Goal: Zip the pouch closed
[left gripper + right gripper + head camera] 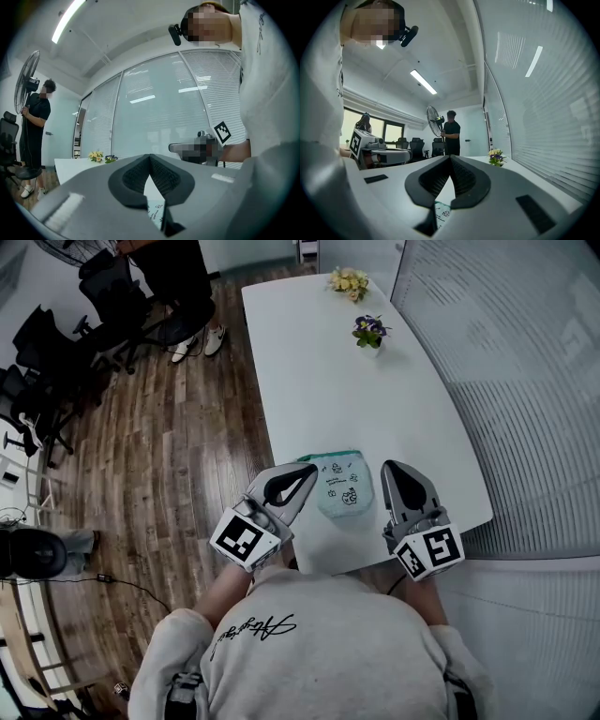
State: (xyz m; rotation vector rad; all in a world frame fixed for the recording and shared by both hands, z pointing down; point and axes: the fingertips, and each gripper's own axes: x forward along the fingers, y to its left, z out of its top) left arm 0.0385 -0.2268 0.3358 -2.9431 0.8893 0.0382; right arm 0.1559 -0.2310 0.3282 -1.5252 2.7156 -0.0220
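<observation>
A pale green pouch [342,486] with small printed drawings lies flat on the white table [319,381], near its front edge. My left gripper [312,468] is just left of the pouch, its tips close to the pouch's far left corner. Its jaws are shut with nothing between them [149,155]. My right gripper [386,467] is just right of the pouch, also shut and holding nothing [450,157]. Both point level, away from me. A bit of the pouch shows below the jaws in the left gripper view [154,211] and in the right gripper view [442,211].
Two small flower pots [369,331] [349,282] stand at the table's far end. A glass wall with blinds [525,381] runs along the right. Office chairs [56,352] and wooden floor lie to the left. A person [35,122] stands by a fan [434,120].
</observation>
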